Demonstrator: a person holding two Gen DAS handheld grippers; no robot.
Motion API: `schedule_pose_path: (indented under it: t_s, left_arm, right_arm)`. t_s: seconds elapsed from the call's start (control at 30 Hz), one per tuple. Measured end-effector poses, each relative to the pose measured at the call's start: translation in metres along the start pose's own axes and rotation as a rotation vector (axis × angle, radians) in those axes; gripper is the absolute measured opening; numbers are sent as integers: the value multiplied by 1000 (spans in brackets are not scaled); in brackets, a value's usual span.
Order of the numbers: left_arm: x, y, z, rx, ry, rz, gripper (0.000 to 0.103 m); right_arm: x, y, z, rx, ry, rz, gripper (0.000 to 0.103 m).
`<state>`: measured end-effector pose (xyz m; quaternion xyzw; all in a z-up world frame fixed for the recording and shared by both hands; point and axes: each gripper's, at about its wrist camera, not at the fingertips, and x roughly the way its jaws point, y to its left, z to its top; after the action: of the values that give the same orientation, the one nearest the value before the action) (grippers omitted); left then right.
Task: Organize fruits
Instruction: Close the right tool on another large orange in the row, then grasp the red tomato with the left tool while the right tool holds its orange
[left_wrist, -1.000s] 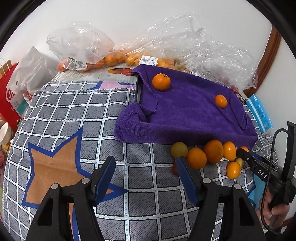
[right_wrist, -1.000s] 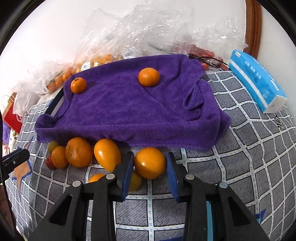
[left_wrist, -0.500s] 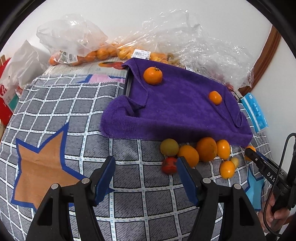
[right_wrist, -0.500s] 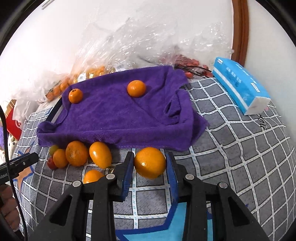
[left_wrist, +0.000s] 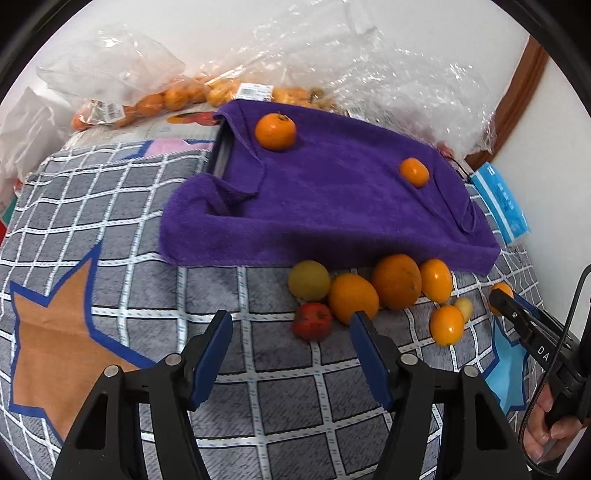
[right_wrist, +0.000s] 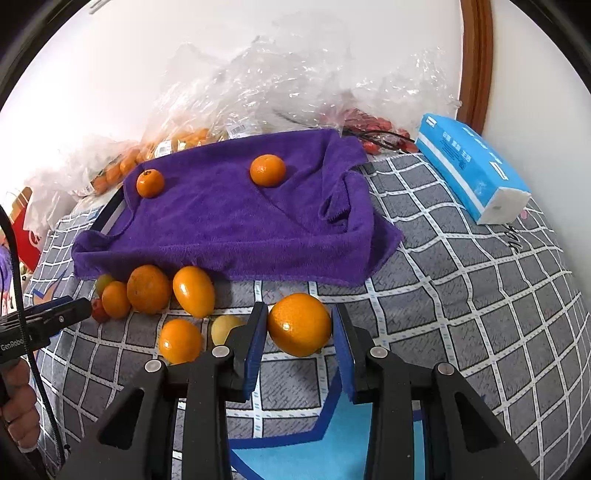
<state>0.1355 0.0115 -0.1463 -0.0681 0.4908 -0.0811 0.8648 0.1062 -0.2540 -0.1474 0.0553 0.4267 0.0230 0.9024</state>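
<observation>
Looks like a home: checked blanket (left_wrist: 110, 206) with star pattern, clear shopping bags (right_wrist: 280, 96) of fruit against a white wall, tissue pack (right_wrist: 469, 166), brown wooden frame (right_wrist: 476, 59).

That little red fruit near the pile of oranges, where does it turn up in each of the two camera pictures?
Left wrist view: the red fruit lies low in the middle, on the checked cloth at the near left of the orange pile.
Right wrist view: only a sliver of it shows at the far left, behind the other tool's tip.
Shared landmark: the purple towel, just behind the pile.
</observation>
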Motion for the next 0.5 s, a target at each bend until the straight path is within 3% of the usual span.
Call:
schedule_pose_path:
  t_s: [0.17,0.43,0.5]
  left_arm:
    - [11,-7,-3,35,29,24,51]
    - [15,-18,-6,82,13,52,44]
    - [16,-20,-6,96,6,65,31]
  right_arm:
    - [-3,-6,-4,3,2,-17,35]
    - [-2,-11,-7,15,8,-29,35]
    - [-2,-11,-8,15,12,-32,35]
